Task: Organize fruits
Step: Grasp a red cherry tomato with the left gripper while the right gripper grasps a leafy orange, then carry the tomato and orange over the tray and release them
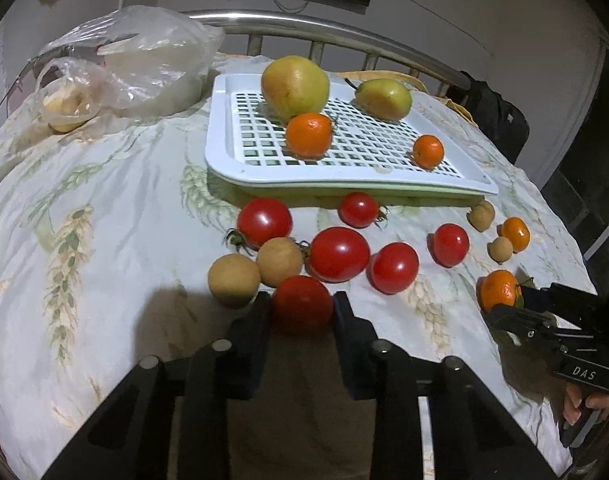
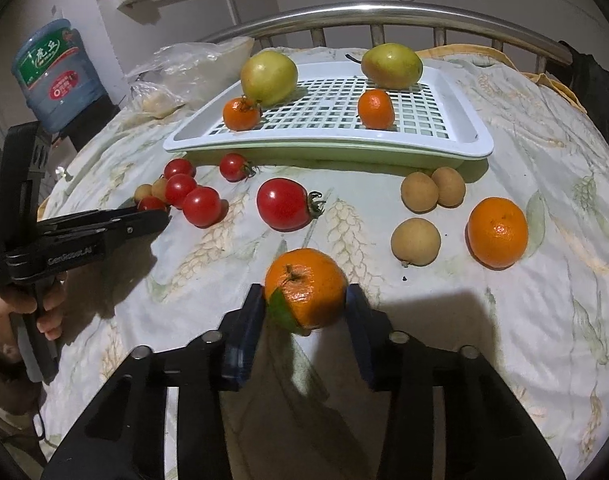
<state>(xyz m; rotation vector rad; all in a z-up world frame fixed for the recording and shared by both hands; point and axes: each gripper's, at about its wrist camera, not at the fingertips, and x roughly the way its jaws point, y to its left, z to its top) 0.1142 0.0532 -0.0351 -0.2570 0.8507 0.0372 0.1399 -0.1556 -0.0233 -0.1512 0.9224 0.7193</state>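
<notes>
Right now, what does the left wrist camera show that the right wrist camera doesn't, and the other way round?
Only the left wrist view shows the left tongs up close, closed on a red tomato. Only the right wrist view shows the blue water jug against the wall, and the right tongs up close, gripping a tangerine with a green leaf. Both show the white slotted tray holding two pears and two tangerines, with loose tomatoes and small tan fruits on the patterned cloth.

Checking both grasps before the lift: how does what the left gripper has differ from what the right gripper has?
The left gripper has a red tomato; the right gripper has an orange tangerine. The tomato is smooth and bare; the tangerine is dimpled, with stem and leaf. Both are round, between the fingers.
</notes>
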